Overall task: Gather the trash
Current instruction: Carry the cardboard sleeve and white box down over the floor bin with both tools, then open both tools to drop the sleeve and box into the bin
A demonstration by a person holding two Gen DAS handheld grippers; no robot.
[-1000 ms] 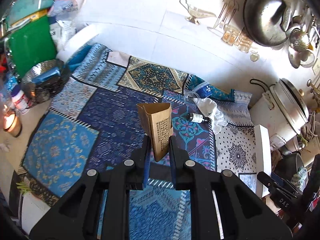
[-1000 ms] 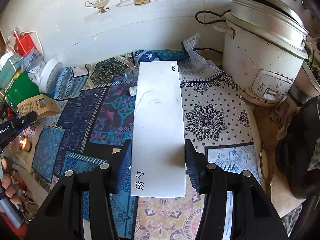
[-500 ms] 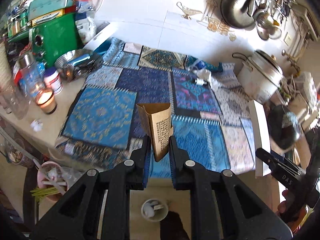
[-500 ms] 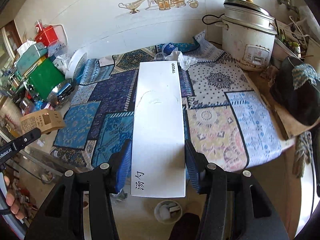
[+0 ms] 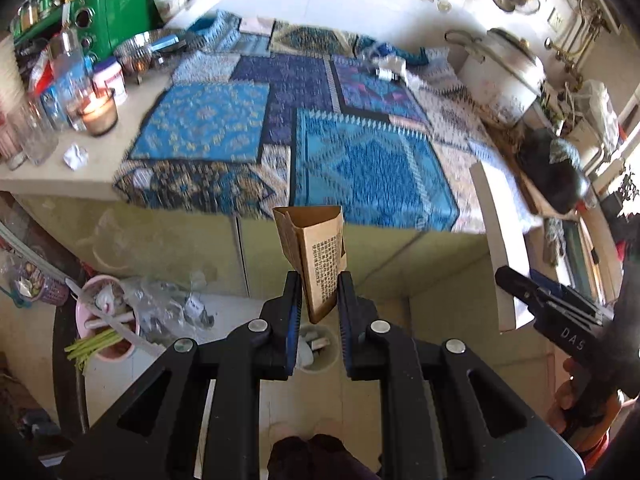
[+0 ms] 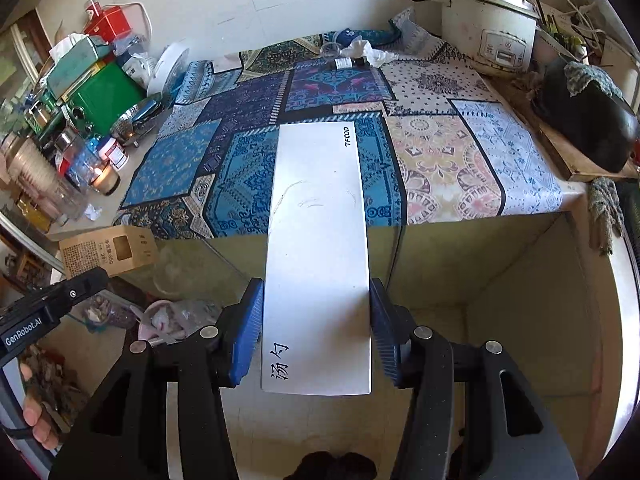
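My left gripper (image 5: 318, 292) is shut on a small brown cardboard box (image 5: 316, 256), held in front of the counter's edge, above a small bin (image 5: 316, 350) on the floor. The box also shows in the right wrist view (image 6: 108, 250). My right gripper (image 6: 316, 320) is shut on a long white box (image 6: 318, 248) with black writing, held off the counter's front edge; it also shows in the left wrist view (image 5: 496, 240). A crumpled tissue (image 6: 366, 50) and a small dark bottle (image 6: 348, 63) lie at the back of the patterned cloth (image 6: 440, 160).
A rice cooker (image 6: 490, 24) stands at the back right, a dark bag (image 6: 580, 120) on the right. Green box (image 6: 100, 96), jars and a lit candle (image 6: 105, 178) crowd the left. A pink basket (image 5: 106, 320) of rubbish sits on the floor left of the bin.
Both grippers have pulled back from over the counter and out past its front edge, each keeping its box. The floor, bin and pink basket have come into view.
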